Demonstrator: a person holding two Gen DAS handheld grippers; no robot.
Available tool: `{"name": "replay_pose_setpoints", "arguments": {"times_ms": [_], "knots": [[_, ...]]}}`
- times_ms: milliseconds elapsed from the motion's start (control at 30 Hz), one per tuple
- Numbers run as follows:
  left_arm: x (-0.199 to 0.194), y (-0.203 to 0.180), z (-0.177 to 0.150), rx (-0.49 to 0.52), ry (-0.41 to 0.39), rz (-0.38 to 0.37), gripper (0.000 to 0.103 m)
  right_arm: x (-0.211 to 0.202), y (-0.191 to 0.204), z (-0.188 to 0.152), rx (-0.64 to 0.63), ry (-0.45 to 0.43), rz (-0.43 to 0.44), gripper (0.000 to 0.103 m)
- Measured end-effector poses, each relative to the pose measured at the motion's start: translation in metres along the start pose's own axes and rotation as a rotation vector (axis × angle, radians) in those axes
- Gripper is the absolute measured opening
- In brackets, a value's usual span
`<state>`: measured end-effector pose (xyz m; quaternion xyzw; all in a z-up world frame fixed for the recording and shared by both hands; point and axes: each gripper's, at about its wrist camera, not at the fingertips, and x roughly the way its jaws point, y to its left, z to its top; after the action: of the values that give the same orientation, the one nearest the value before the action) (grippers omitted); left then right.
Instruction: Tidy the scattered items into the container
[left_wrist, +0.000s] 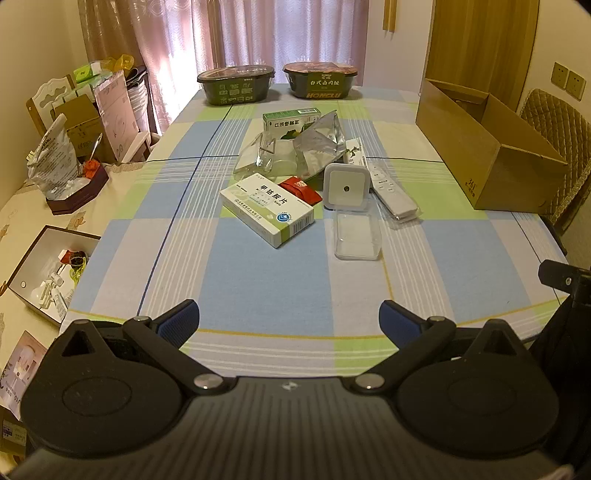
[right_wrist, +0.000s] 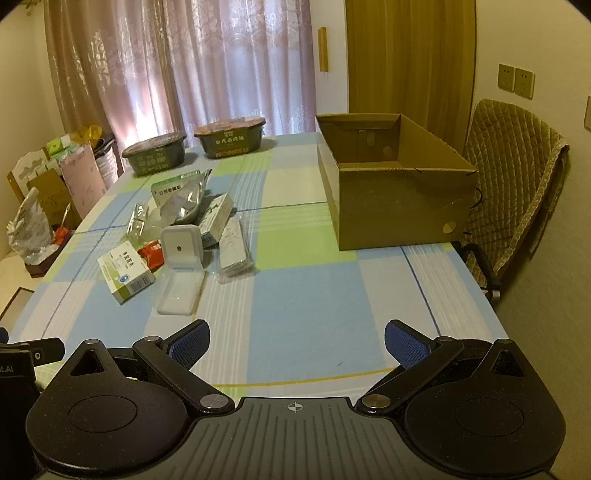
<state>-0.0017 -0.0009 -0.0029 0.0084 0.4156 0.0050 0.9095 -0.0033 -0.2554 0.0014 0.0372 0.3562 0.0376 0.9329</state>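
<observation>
A heap of small items lies mid-table: a white and green medicine box (left_wrist: 266, 209) (right_wrist: 125, 274), a red packet (left_wrist: 300, 189) (right_wrist: 151, 254), a white square night light (left_wrist: 346, 187) (right_wrist: 180, 247), a clear plastic case (left_wrist: 357, 235) (right_wrist: 181, 291), a wrapped white remote (left_wrist: 392, 192) (right_wrist: 233, 250), foil pouches (left_wrist: 319, 144) (right_wrist: 184, 201) and a green box (left_wrist: 291, 121) (right_wrist: 170, 190). The open cardboard box (left_wrist: 484, 155) (right_wrist: 391, 181) stands at the table's right. My left gripper (left_wrist: 289, 321) and right gripper (right_wrist: 295, 341) hover open and empty over the near edge.
Two dark instant-meal bowls (left_wrist: 236, 85) (left_wrist: 320, 80) stand at the far edge by the curtain. A side table at left carries bags and an open white box (left_wrist: 44, 258). A quilted chair (right_wrist: 517, 177) sits behind the cardboard box. The checked tablecloth (right_wrist: 314, 295) lies bare before the grippers.
</observation>
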Motion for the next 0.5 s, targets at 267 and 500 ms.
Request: {"name": "replay_pose_setpoints", "arguments": {"times_ms": [267, 500], "knots": [[0.0016, 0.0013, 0.0004, -0.006, 0.007, 0.003, 0.102, 0.0008, 0.0006, 0.0007, -0.002, 0.006, 0.0, 0.103], [0.0024, 0.0019, -0.0003, -0.007, 0.013, 0.005, 0.102, 0.0015, 0.0007, 0.0007, -0.002, 0.01, 0.0, 0.103]]}}
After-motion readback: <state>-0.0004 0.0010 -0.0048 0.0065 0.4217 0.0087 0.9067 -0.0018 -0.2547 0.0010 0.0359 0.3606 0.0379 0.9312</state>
